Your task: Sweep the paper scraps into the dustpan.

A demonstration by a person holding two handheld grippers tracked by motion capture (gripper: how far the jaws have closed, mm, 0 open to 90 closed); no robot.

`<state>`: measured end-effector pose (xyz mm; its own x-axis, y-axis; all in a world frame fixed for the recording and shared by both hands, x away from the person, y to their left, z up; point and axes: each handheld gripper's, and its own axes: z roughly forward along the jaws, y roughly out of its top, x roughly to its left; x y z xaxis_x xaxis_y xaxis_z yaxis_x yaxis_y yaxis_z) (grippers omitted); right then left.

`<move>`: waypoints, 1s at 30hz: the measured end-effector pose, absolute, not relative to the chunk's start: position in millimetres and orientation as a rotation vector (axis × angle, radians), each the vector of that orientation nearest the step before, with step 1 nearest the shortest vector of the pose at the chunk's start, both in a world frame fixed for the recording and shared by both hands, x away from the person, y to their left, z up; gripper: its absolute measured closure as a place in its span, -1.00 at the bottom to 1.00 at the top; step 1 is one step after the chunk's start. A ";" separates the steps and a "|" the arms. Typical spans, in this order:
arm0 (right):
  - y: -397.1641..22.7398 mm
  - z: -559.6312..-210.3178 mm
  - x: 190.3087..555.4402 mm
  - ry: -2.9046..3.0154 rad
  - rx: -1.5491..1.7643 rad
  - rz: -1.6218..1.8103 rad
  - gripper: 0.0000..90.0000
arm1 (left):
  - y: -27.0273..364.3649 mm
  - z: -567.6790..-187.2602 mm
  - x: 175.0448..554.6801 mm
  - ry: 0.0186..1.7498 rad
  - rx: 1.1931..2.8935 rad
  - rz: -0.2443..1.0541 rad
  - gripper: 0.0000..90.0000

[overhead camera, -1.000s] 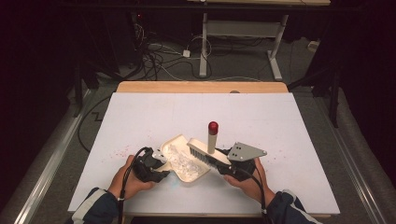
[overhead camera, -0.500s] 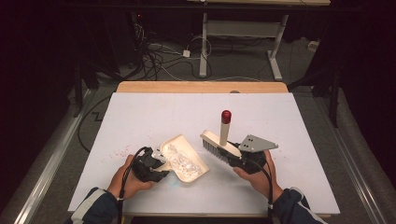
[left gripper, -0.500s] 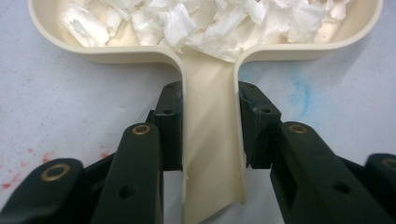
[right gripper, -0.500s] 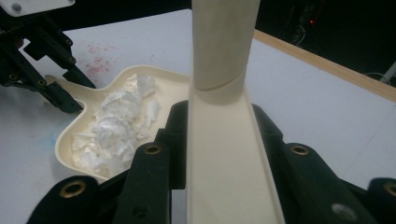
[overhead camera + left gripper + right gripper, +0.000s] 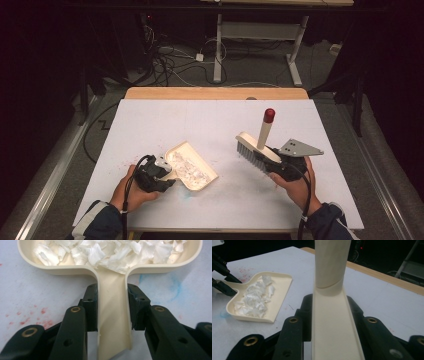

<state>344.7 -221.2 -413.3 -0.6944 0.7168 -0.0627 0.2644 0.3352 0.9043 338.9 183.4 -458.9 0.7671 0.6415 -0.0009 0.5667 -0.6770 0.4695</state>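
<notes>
Matte white sheeting covers the bench [image 5: 215, 120], flecked with faint red specks and a pale blue smudge near the lower left of the high view, and a strip of bare light wood runs along its far edge. Nearest the bottom edge, the left tongs [image 5: 167, 181] pinch the flat, channel-shaped handle of a cream plastic dustpan [image 5: 192, 167], their black pads pressed against both sides of it in the left gripper view. The dustpan lies on the bench at lower centre-left, a shallow smooth tray with rounded corners and a low raised rim, heaped with crumpled white paper scraps [image 5: 112, 251] that look thin and torn. Well apart, at lower right, the right tongs [image 5: 270, 161] clamp the cream handle of a hand brush [image 5: 252, 150], held off the sheeting; its grey bristles [image 5: 248, 153] hang in a dense straight row, and a round pale stem rises from it to a glossy red cap [image 5: 269, 115]. Beyond the bench, dark floor, tangled cables and white metal frame legs fill the upper part.
</notes>
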 end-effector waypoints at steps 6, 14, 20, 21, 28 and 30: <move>-240.1 -410.2 342.0 2.127 0.912 1.302 0.49 | 196.1 -459.5 343.3 0.985 2.480 0.253 0.41; -254.6 -409.7 338.7 2.134 0.943 1.280 0.49 | 216.7 -460.4 350.8 1.114 2.411 0.301 0.41; -256.5 -408.8 334.6 2.204 0.885 1.282 0.49 | 229.7 -461.9 355.5 1.191 2.372 0.325 0.41; -256.3 -408.2 333.6 2.228 0.872 1.287 0.49 | 231.3 -462.0 355.9 1.201 2.366 0.327 0.41; -250.9 -409.6 325.7 2.319 0.833 1.319 0.49 | 243.4 -462.6 360.0 1.286 2.315 0.352 0.41; -249.6 -409.9 324.2 2.339 0.837 1.334 0.49 | 245.4 -463.3 361.2 1.303 2.304 0.361 0.41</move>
